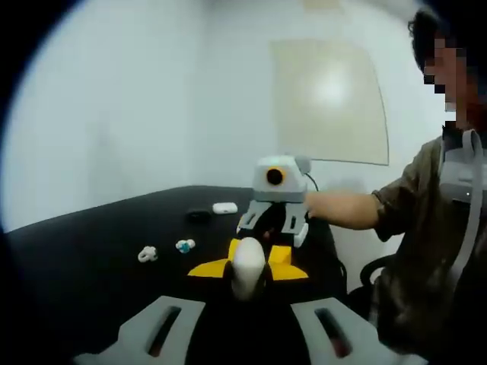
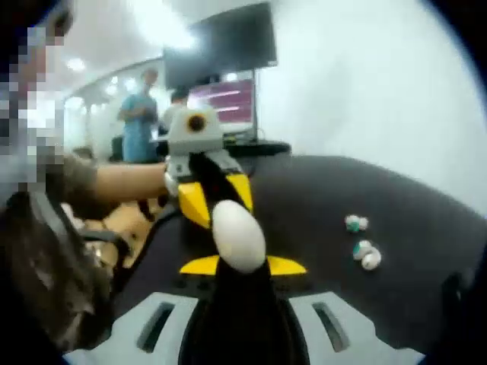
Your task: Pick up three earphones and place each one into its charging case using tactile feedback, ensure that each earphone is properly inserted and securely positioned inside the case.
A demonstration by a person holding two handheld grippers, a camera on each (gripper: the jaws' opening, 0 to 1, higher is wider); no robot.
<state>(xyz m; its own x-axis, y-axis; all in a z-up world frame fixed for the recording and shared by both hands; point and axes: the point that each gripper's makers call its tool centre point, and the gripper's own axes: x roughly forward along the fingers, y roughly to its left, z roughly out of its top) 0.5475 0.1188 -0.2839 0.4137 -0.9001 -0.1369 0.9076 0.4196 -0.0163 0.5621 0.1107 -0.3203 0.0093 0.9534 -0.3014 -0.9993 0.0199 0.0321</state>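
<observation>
Legend: a white oval piece [image 1: 247,266], judged light, smooth, slippery and best pinched across its flanks, is met at 12 o'clock by the left gripper [image 1: 247,293] and right gripper [image 2: 242,266], whose jaws' closure cannot be told, while a white earphone [image 1: 148,254] and a teal earphone [image 1: 185,245] are left loose on the desk [image 1: 91,258] at its 9 o'clock.

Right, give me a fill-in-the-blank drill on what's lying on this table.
1. The table has a ___ top.
2. In the right gripper view, ___ loose earphones lie on it, close together.
3. In the left gripper view, the small item lying beside the white case is coloured ___.

Missing words: black; two; black.
</observation>
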